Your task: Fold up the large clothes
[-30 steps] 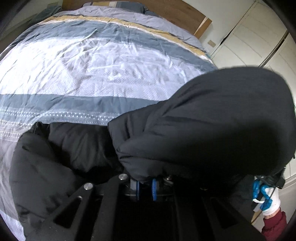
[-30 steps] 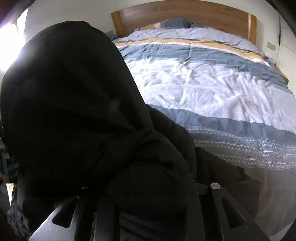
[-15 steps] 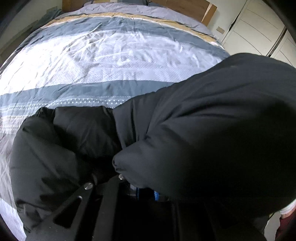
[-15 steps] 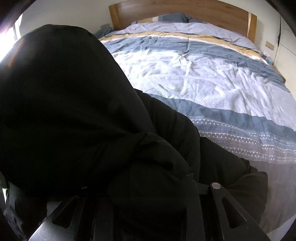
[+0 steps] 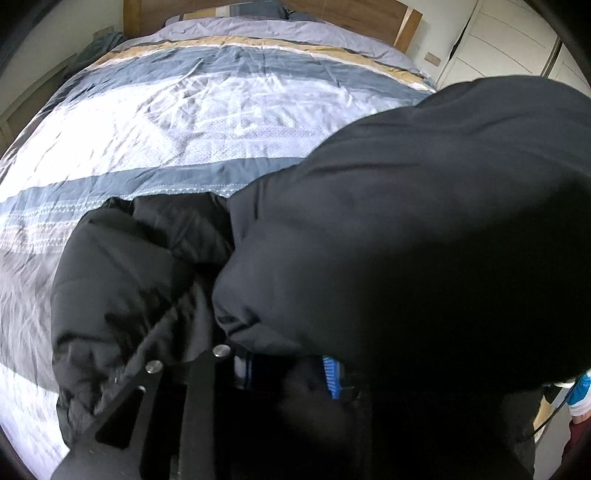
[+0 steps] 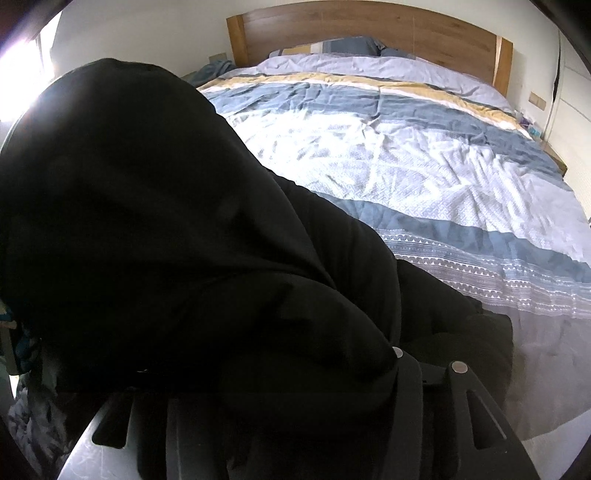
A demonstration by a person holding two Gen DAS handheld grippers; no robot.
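A large black padded jacket [image 5: 424, 229] fills the right of the left wrist view and the left of the right wrist view [image 6: 166, 240]. It is held up over the near end of the bed, with a lower part [image 5: 110, 280] resting on the duvet. My left gripper [image 5: 288, 365] is shut on a bunched fold of the jacket; its blue pads [image 5: 332, 376] show under the cloth. My right gripper [image 6: 288, 391] is shut on another fold, and the cloth hides its fingertips.
The bed has a striped blue, white and yellow duvet [image 5: 207, 110] and a wooden headboard [image 6: 369, 33] with pillows [image 6: 347, 46]. White wardrobe doors [image 5: 517, 40] stand on the right. A gloved hand [image 5: 580, 395] shows at the lower right edge.
Both grippers have moved forward over the bed with the jacket. More of the jacket's lower part now lies on the duvet.
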